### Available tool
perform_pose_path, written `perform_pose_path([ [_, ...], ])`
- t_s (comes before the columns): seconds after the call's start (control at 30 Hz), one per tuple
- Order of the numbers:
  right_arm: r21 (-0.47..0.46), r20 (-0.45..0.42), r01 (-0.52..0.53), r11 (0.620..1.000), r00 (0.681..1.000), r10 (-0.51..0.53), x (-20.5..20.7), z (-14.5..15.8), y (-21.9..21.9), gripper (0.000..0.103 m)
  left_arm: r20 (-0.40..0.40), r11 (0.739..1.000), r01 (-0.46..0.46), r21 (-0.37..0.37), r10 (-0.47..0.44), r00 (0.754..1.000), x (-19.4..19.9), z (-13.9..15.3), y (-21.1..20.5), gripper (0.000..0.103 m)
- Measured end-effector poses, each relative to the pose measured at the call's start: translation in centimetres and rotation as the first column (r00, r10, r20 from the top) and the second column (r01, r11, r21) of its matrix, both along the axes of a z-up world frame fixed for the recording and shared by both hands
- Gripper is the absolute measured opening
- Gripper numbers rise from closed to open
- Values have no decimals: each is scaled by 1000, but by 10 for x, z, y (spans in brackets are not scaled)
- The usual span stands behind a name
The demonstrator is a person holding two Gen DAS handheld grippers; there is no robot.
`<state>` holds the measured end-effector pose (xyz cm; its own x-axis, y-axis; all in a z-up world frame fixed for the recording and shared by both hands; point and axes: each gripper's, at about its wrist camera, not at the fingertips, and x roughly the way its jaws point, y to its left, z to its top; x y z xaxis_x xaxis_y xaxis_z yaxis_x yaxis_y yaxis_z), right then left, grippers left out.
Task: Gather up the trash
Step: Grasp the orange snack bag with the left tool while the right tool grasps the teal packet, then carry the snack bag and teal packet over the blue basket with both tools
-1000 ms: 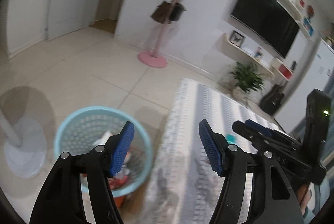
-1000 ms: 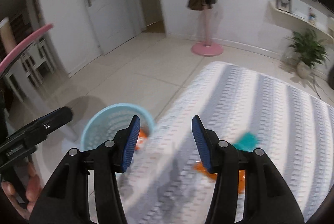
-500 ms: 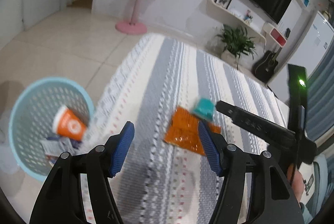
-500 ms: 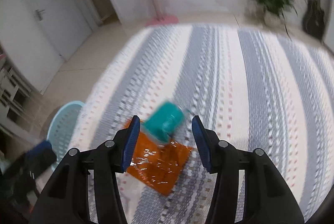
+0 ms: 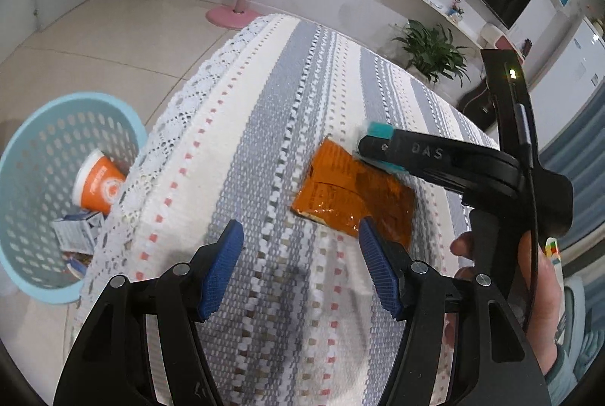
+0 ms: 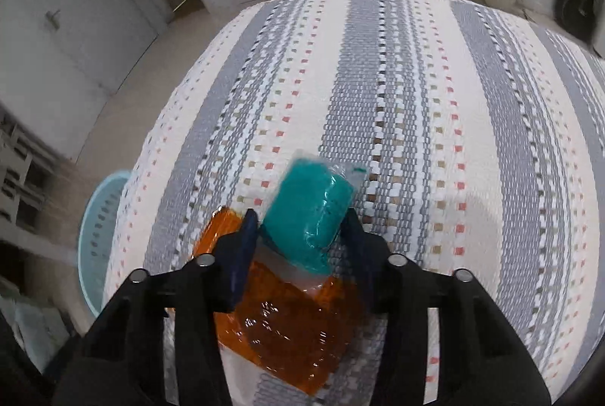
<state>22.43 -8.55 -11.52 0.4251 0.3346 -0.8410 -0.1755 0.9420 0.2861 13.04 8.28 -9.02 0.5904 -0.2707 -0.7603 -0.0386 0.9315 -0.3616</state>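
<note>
Glossy orange foil wrapper (image 6: 287, 326), woven cloth tablecloth (image 6: 416, 95), perforated plastic basket (image 5: 41, 156)

A packet (image 6: 312, 213) is lying on the far end of a flat wrapper (image 5: 351, 194), both sitting on the table (image 5: 264, 126). A basket (image 5: 22, 156) is standing on the floor, left of the table, holding a cup (image 5: 98, 184) and scraps.

Teal packet (image 6: 315, 207) on an orange wrapper (image 6: 287, 326); grey-and-white striped cloth (image 6: 416, 95) with red and tan dashes. At nine o'clock, pale blue basket (image 5: 22, 156) holding an orange-and-white cup (image 5: 99, 184).
</note>
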Motion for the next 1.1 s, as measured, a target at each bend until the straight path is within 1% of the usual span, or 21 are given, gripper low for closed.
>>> perform_pose_path([
  [0.07, -17, 17, -38, 999, 999, 38, -4, -1, -4, 37, -8, 1000, 3, -11, -3, 1000, 0, 0, -1, 61],
  [0.13, -46, 41, -65, 997, 997, 67, -10, 0, -12, 37, -16, 999, 7, -38, -8, 1000, 0, -3, 0, 61],
  [0.23, -19, 28, -126, 992, 992, 126, -23, -2, -22, 36, -27, 998, 16, -66, -17, 999, 0, -6, -2, 59],
  [0.3, -19, 29, -164, 986, 986, 165, -37, 1, -21, 36, -31, 997, 14, -74, -16, 999, 2, -7, -2, 59],
  [0.4, 89, -3, -233, 968, 972, 235, -60, 0, -16, 36, -33, 998, -11, -67, 9, 999, 2, -8, 3, 59],
  [0.43, 123, -11, -242, 963, 969, 245, -67, -1, -16, 36, -32, 998, -20, -58, 18, 999, 2, -8, 5, 59],
  [0.5, 118, 10, -218, 969, 976, 218, -77, 3, -25, 36, -23, 1000, -28, -13, 28, 999, 3, -7, 7, 59],
  [0.53, 113, 38, -190, 975, 982, 186, -82, 7, -36, 36, -17, 1000, -26, 12, 27, 1000, 5, -5, 5, 60],
  [0.57, 111, 59, -174, 978, 984, 169, -84, 10, -43, 36, -8, 999, -18, 44, 19, 1000, 8, -4, 2, 62],
  [0.6, 101, 76, -164, 981, 985, 156, -87, 13, -49, 36, -2, 997, -6, 72, 6, 1000, 11, -3, -2, 68],
  [0.63, 68, 98, -149, 986, 985, 142, -89, 18, -57, 36, -4, 996, 8, 89, -8, 1000, 14, -3, -6, 72],
  [0.67, 51, 108, -143, 988, 985, 137, -90, 20, -62, 36, -14, 994, 30, 104, -29, 999, 18, -5, -12, 78],
  [0.73, 40, 124, -140, 989, 983, 134, -97, 25, -72, 36, -57, 988, 77, 131, -70, 996, 27, -13, -26, 79],
  [0.8, 27, 141, -141, 990, 981, 136, -99, 28, -76, 36, -61, 980, 94, 175, -85, 995, 31, -15, -37, 83],
  [0.87, 9, 150, -143, 990, 979, 140, -95, 29, -78, 36, -70, 970, 122, 210, -109, 992, 34, -17, -48, 83],
  [0.93, 2, 148, -147, 989, 978, 145, -96, 26, -75, 36, -84, 952, 134, 275, -115, 990, 37, -19, -59, 82],
  [0.97, -5, 147, -149, 989, 978, 148, -95, 25, -75, 36, -84, 942, 129, 311, -108, 991, 37, -20, -63, 79],
  [1.0, -25, 149, -152, 988, 977, 154, -97, 23, -73, 36, -78, 929, 120, 349, -99, 992, 37, -21, -66, 73],
  [1.03, -39, 154, -153, 987, 975, 157, -97, 21, -70, 36, -73, 924, 120, 364, -100, 992, 36, -22, -66, 71],
  [1.07, -51, 160, -156, 986, 974, 162, -99, 21, -69, 36, -64, 919, 112, 378, -95, 993, 34, -21, -65, 63],
  [1.1, -54, 163, -158, 986, 973, 165, -101, 21, -68, 36, -57, 920, 104, 379, -89, 994, 35, -20, -62, 53],
])
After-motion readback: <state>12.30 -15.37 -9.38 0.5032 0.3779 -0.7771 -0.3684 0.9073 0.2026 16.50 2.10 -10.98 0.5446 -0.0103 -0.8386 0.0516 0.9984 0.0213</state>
